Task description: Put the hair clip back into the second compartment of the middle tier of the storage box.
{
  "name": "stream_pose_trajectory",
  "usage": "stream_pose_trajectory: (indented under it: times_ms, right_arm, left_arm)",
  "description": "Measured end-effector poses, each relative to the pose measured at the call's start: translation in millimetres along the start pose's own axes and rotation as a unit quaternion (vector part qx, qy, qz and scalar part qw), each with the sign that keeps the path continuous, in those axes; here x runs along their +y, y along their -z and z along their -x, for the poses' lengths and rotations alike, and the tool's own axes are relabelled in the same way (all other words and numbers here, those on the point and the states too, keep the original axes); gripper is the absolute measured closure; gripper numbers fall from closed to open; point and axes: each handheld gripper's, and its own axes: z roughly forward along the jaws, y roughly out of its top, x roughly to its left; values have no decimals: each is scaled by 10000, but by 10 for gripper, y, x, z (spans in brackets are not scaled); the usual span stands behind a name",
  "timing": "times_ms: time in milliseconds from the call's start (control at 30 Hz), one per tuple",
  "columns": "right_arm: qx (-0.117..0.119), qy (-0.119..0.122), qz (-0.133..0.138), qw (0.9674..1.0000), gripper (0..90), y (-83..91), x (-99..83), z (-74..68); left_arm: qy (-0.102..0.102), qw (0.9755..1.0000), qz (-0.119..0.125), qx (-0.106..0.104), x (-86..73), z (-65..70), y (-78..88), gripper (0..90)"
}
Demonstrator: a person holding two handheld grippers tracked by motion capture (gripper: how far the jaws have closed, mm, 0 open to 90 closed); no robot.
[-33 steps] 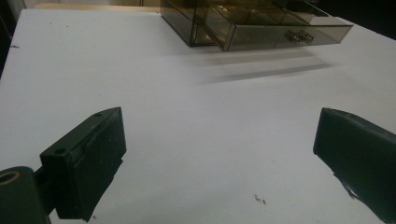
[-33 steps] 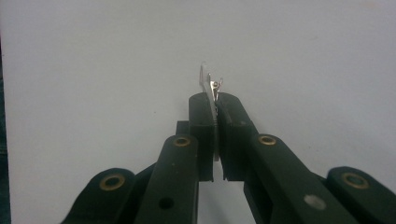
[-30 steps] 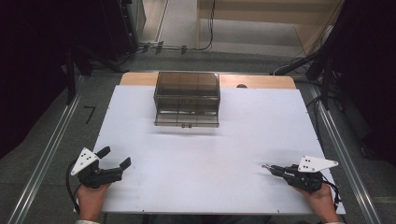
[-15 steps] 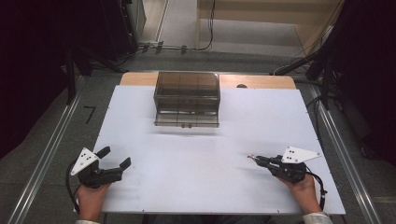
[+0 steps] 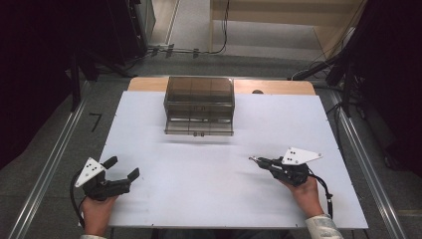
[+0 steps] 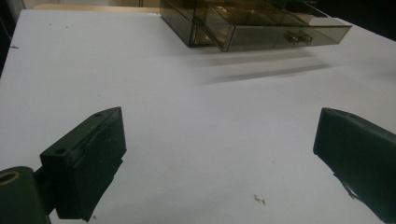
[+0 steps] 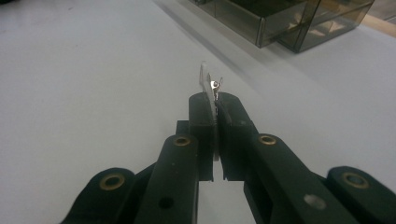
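One metal clip [image 7: 211,83] between right hand-held gripper [image 7: 215,100] jaws.

Evenly bright from overhead on the white rectangular worktop [image 5: 219,149], dark all around its edges in the high view. Soft streaked shadows below the smoky translucent plastic drawer box [image 6: 261,28]. Slightly blurred and grainy close up in both gripper views, no harsh glare.

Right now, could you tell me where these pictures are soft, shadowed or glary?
High view: even light on the white table, dark surroundings, a faint shadow before the drawer box. Left gripper view: the left tool is sharp and the box soft. Right gripper view: the small metal piece glints and blurs in the right tool.
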Motion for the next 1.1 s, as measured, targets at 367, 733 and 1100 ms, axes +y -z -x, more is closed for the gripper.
stream_pose_trajectory:
  times_ms: [367, 733, 1100]
  right_arm:
    - [-137, 99, -40, 9998, 835, -264, 173, -52]
    - [-298, 197, -8, 9994, 835, -518, 408, -86]
    - [-358, 313, 7, 9989, 835, -817, 660, -123]
  left_arm:
    - [8, 10000, 8, -13, 0, -1, 1, 27]
    - [-10, 10000, -1, -22, 0, -1, 1, 27]
    - [12, 10000, 3, -32, 1, -4, 2, 27]
